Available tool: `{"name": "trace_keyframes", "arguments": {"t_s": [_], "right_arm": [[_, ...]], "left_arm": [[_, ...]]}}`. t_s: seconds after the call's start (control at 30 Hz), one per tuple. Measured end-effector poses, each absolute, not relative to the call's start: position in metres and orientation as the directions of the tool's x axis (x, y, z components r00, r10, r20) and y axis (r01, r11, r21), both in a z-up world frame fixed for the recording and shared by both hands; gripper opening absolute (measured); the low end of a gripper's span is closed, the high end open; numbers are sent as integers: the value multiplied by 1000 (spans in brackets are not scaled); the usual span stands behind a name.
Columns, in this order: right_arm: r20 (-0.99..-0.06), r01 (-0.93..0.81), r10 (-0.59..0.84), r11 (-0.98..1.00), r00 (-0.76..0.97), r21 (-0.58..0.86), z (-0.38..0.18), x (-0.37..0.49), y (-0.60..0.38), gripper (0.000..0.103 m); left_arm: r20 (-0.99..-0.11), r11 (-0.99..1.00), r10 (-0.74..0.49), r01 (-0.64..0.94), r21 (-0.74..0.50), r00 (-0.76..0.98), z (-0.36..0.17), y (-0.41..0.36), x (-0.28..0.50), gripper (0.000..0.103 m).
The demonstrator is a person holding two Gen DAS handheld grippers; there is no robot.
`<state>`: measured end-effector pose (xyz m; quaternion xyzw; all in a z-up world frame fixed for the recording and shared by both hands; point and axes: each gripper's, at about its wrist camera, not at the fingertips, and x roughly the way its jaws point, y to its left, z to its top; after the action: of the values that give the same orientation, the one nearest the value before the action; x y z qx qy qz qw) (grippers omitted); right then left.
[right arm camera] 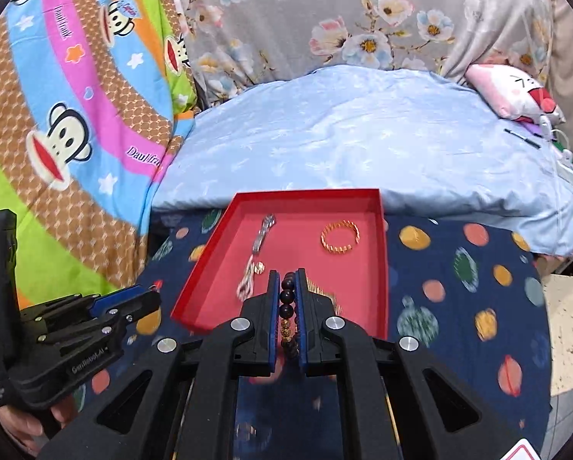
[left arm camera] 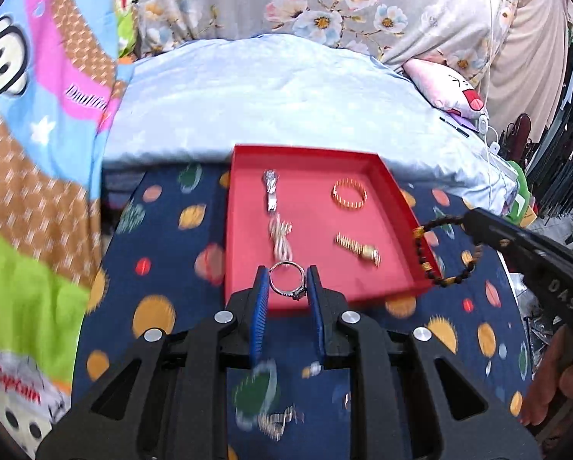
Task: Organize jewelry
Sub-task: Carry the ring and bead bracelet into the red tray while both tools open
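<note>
Right gripper (right arm camera: 287,287), lower centre: jaws closed on a dark beaded bracelet (right arm camera: 287,299) with gold beads. Red tray (right arm camera: 381,268), centre, on a navy planet-print cloth (right arm camera: 459,287): holds a gold coiled bangle (right arm camera: 340,237) upper right, a silver piece (right arm camera: 263,232) upper left, a pale chain (right arm camera: 248,280) below it. Left gripper (right arm camera: 140,299), lower left of frame, beside the tray. Light blue bedding (right arm camera: 344,134) behind.

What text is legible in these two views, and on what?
"GenRobot.AI" on the left tongs body.
"DAS" on the right tongs body; likely partial.
"Captain" in red on the cartoon monkey blanket.
"Daulfra…" on the blanket's pink stripe, cut off by a fold.
Vertical text on the pink stripe, upper left in the right wrist view: too blurred.
</note>
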<state>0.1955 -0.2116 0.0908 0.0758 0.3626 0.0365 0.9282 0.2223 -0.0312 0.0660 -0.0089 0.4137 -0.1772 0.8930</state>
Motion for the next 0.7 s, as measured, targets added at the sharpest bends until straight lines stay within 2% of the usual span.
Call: {"name": "trace_keyframes", "arguments": {"t_s": [0.23, 0.37, 0.53, 0.7], "right_arm": [[-697, -15, 141, 983, 703, 183, 67, 262, -214, 7], [-717, 3, 163, 975, 678, 224, 44, 288, -224, 7], [-759, 48, 202, 955, 619, 293, 4, 313, -242, 7], [-791, 80, 148, 967, 594, 241, -16, 318, -249, 8]], "left_arm": [[-737, 925, -350, 338, -173, 578, 59, -67, 288, 19], [-762, 911, -384, 349, -219, 521, 41, -86, 330, 19], [-800, 914, -364, 349, -208, 476, 14, -106, 363, 19], [-831, 925, -325, 334, -181, 452, -10, -117, 381, 20]]}}
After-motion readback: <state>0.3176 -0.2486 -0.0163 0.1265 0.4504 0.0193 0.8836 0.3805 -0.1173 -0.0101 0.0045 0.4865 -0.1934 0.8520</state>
